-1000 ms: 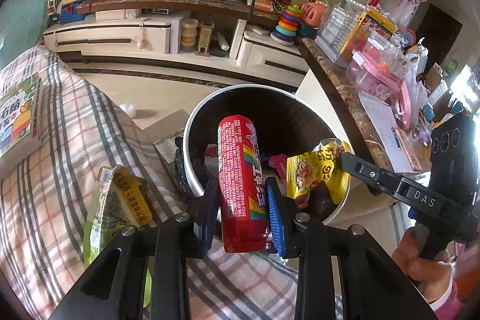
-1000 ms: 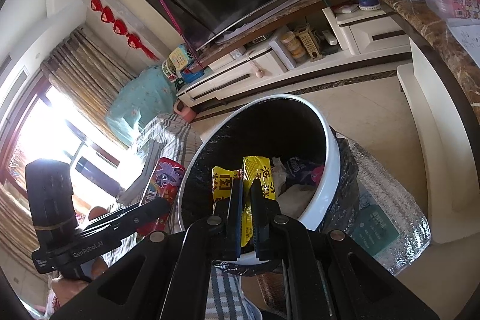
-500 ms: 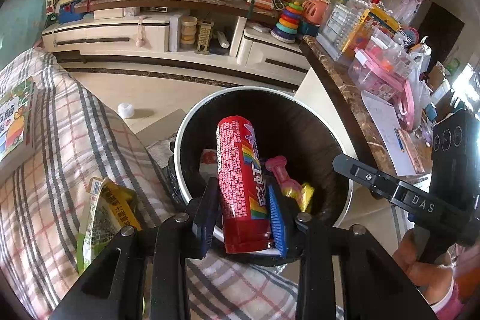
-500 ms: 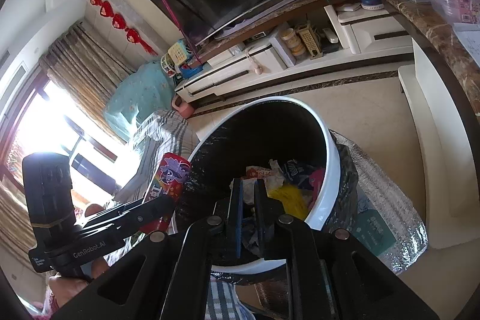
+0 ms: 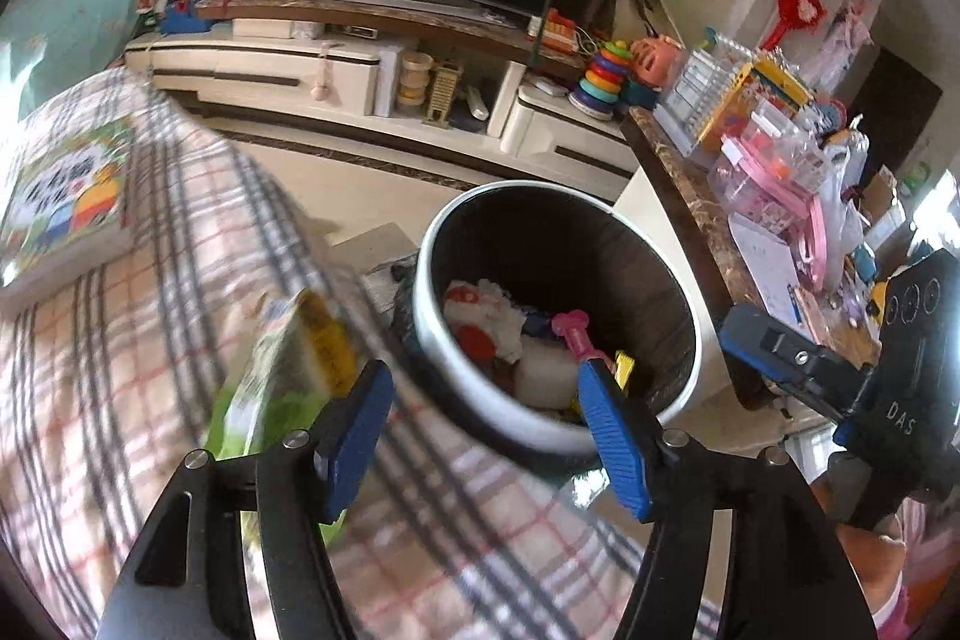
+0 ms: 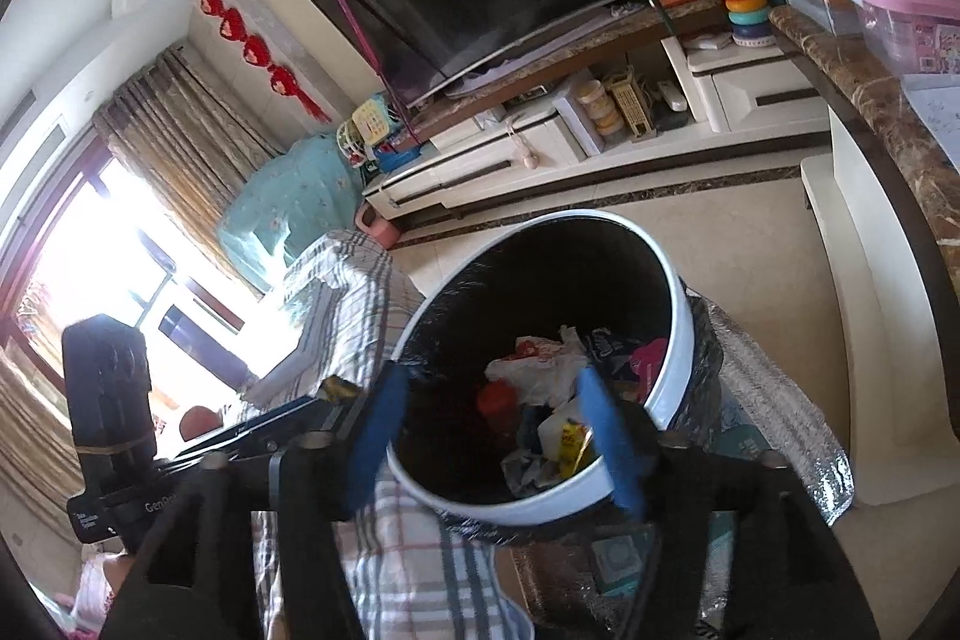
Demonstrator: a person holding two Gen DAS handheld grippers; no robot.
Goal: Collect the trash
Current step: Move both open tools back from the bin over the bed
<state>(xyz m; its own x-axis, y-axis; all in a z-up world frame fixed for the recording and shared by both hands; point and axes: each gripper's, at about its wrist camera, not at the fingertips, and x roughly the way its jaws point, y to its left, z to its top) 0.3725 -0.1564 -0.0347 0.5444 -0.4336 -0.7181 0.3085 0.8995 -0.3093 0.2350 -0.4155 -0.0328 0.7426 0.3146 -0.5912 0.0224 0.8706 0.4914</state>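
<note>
A white-rimmed trash bin [image 5: 456,364] with a black liner stands beside the plaid-covered sofa; it also shows in the right wrist view [image 6: 678,340]. Inside lie wrappers, a white paper wad [image 5: 492,316], a pink item [image 5: 576,334] and a red can [image 6: 497,400]. My left gripper [image 5: 486,436] is open and empty, over the sofa edge at the bin's near rim. A green and yellow snack bag [image 5: 288,376] lies on the sofa by its left finger. My right gripper [image 6: 498,436] is open and empty above the bin's near rim.
A picture book [image 5: 66,196] lies on the sofa at left. A TV stand [image 5: 336,70] with toys lines the far wall. A marble-topped counter [image 5: 690,196] crowded with boxes stands right of the bin. A silver foil bag [image 6: 774,400] lies beside the bin.
My left gripper opened and the red can it held dropped into the bin; the gripper drew back over the sofa. My right gripper opened wide above the bin.
</note>
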